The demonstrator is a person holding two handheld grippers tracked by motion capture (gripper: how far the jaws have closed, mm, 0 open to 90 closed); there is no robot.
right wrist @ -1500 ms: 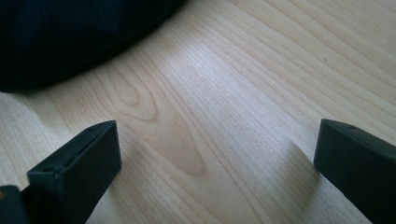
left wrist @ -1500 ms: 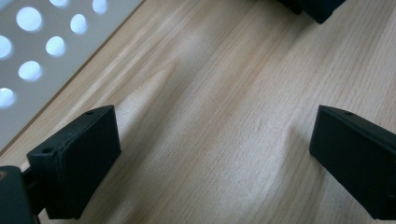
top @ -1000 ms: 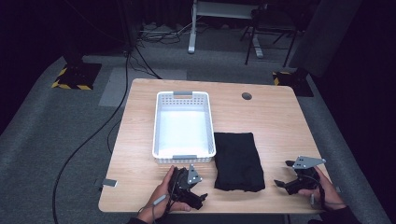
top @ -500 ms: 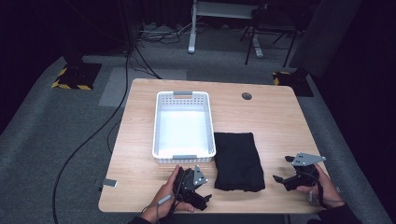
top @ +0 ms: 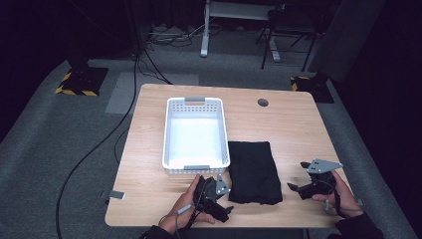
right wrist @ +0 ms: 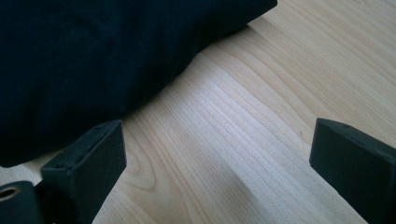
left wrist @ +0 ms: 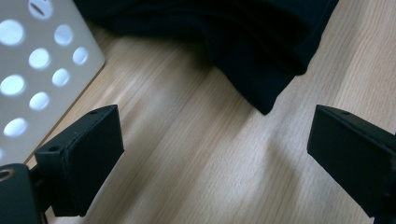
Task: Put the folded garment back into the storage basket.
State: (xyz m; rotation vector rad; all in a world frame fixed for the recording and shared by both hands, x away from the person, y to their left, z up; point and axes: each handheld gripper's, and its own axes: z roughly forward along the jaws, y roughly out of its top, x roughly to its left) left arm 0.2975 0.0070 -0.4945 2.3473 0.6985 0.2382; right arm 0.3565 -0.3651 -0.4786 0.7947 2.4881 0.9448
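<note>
Both grippers flank folded black cloth, jaws wide, nothing held.

White basket (top: 195, 134) sits empty just left of the cloth (top: 254, 172), likely its destination. Left gripper (top: 219, 201) lies low at the cloth's near-left corner, probably to catch that edge. Right gripper (top: 301, 189) waits apart, near the right edge, on bare table (top: 298, 129).

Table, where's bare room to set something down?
Free: the table's far right, between the basket and the right edge, beyond the black cloth; also the strip left of the basket. Crowded: the near edge, with the left gripper, cloth and right gripper.
</note>
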